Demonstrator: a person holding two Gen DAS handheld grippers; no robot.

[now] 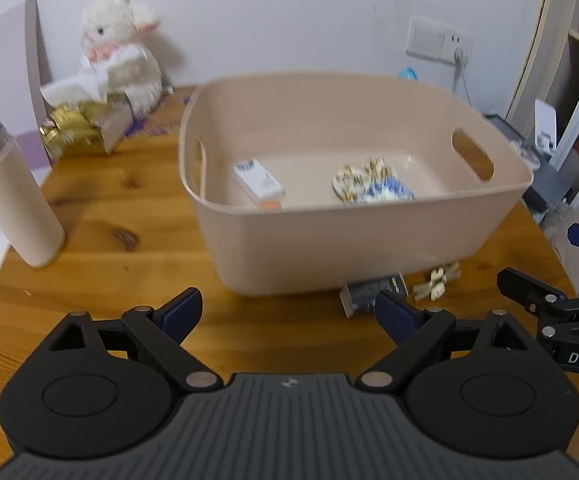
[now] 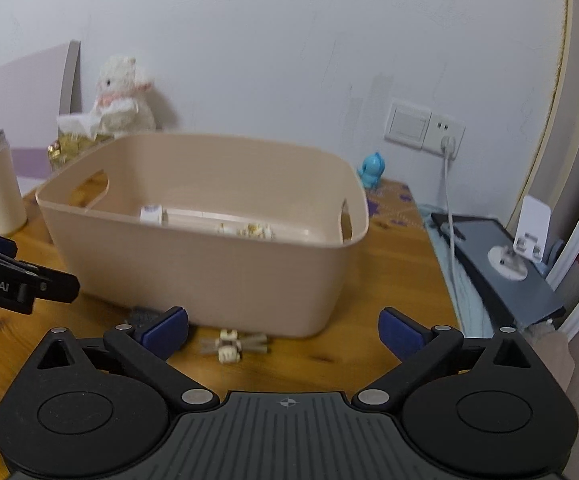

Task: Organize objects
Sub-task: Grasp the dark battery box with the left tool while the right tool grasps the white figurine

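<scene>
Both tongs are hanging released over the near edge of the wooden table (image 1: 101,248), jaws spread and gripping nothing: the left gripper (image 1: 289,312) is facing the tub, and the right gripper (image 2: 283,330) is hovering just to its right. Going left to right along the table, a cream flask (image 1: 13,196) is standing upright near the left edge, a gold packet (image 1: 77,128) and a white plush toy (image 1: 123,48) are sitting at the far left corner against the wall, and the beige tub (image 1: 361,248) is taking up the middle. Inside the tub a small white box (image 1: 257,182) and a blue-and-white patterned pouch (image 1: 373,184) are already lying on the floor of it. Against the tub's near wall, on the table, a small dark packet (image 1: 363,292) is lying partly hidden by the left gripper's right finger, and just to its right a little cream toy figure (image 2: 231,346) is resting, almost between the right gripper's fingers. The sorting is looking partly done, with these two pieces outstanding. The next move is probably calling for the right gripper to be lowering onto the figure, closing gently, then lifting clear of the tub's rim before letting go inside.
</scene>
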